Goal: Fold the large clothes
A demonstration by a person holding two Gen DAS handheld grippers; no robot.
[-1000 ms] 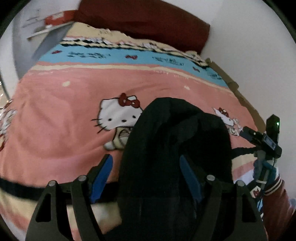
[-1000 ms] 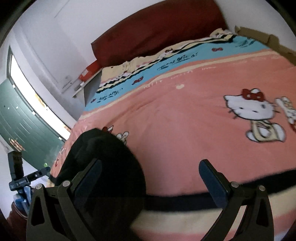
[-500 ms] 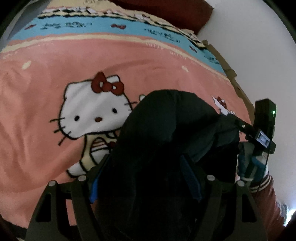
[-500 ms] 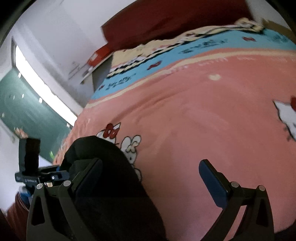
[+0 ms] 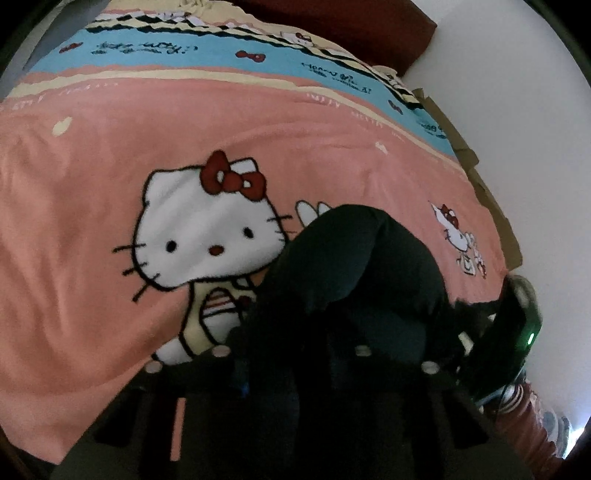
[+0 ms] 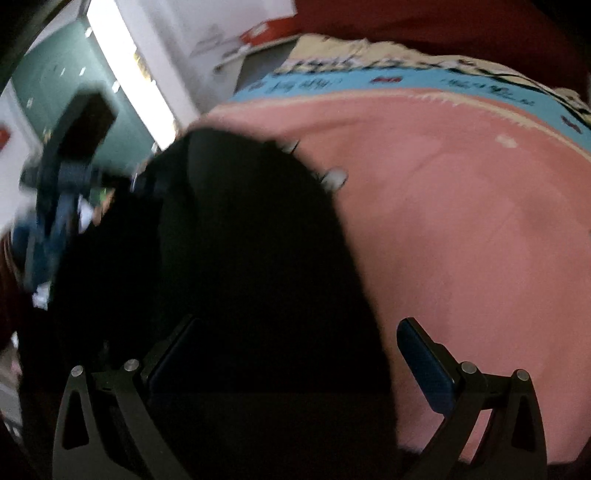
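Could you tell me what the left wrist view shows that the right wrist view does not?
Only the left wrist view shows the large white cat print with its red bow, a smaller cat print near the bed's edge, and the left gripper closing with dark cloth bunched between its fingers.

Only the right wrist view shows the green door, a red box on a shelf, and the right gripper standing open.

Both show the black garment on the pink bedspread with its blue band.

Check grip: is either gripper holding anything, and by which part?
Left gripper is closing on the black garment, on bunched fabric near its edge. Right gripper is open, holding nothing.
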